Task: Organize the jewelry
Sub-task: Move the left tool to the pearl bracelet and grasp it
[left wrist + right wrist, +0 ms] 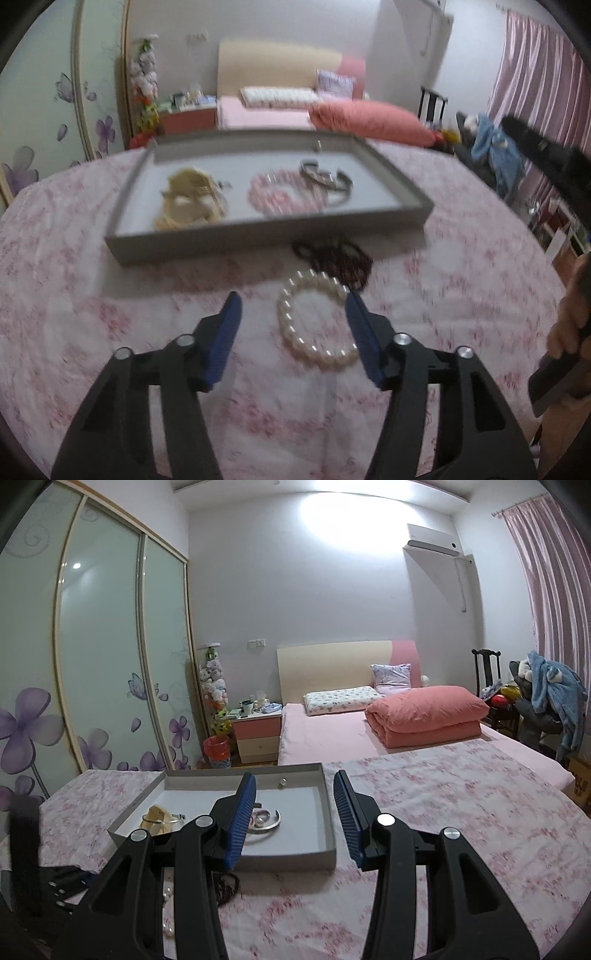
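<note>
Pink flowered cloth (110, 332) covers the surface in a bedroom. Over it the left claw (293, 301) hangs with its blue pads apart and nothing between them pressed; a pearl bracelet (314, 325) lies flat on the cloth between the pads, its rim just beside the right pad. Just beyond it lies a dark bead bracelet (340, 262), close to the front wall of a grey tray (258, 240). Inside the tray sit a cream bundle (190, 201), a pink bead strand (275, 194) and a silver bangle (328, 181). The right claw (293, 781) is held apart too, empty, above the tray's near right corner.
</note>
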Available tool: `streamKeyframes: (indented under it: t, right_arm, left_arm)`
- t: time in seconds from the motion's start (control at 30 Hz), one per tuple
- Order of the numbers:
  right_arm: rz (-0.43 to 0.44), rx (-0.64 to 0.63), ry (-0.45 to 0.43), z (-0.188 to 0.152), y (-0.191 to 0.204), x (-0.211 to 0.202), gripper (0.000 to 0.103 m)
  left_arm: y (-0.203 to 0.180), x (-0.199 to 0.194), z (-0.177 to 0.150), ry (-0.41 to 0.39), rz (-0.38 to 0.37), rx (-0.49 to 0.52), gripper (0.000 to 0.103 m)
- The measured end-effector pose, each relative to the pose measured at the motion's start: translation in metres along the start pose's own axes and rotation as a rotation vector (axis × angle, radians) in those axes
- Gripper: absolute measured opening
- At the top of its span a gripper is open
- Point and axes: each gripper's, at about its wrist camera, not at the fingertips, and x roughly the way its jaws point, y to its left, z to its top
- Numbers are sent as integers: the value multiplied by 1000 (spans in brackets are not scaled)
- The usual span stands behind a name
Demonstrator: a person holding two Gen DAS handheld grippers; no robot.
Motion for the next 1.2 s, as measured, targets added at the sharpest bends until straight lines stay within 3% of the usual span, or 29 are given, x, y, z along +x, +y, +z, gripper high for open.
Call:
streamKeyframes:
  t: [0.17, 0.23, 0.33, 0.57, 0.8, 0.97, 1.2]
  right_arm:
    - [1, 13, 16, -6, -6, -5, 45]
    - [4, 11, 19, -7, -6, -6, 45]
    - [10, 6, 22, -10, -5, -8, 48]
    - [42, -26, 60, -18, 3, -6, 48]
    - [100, -88, 174, -30, 23, 11, 51]
    - [122, -163, 282, -44, 46, 29, 61]
    - [134, -212, 496, -69, 65, 70, 74]
  left_arm:
    - [-2, 24, -2, 75, 66, 1, 44]
    - [-3, 25, -2, 68, 93, 15, 38]
    - [-6, 24, -2, 65, 127, 46, 11]
    - [19, 16, -3, 65, 204, 41, 11]
    - [102, -4, -8, 61, 338, -116, 11]
    - [129, -16, -11, 49, 341, -187, 11]
    - [133, -19, -13, 44, 322, -203, 11]
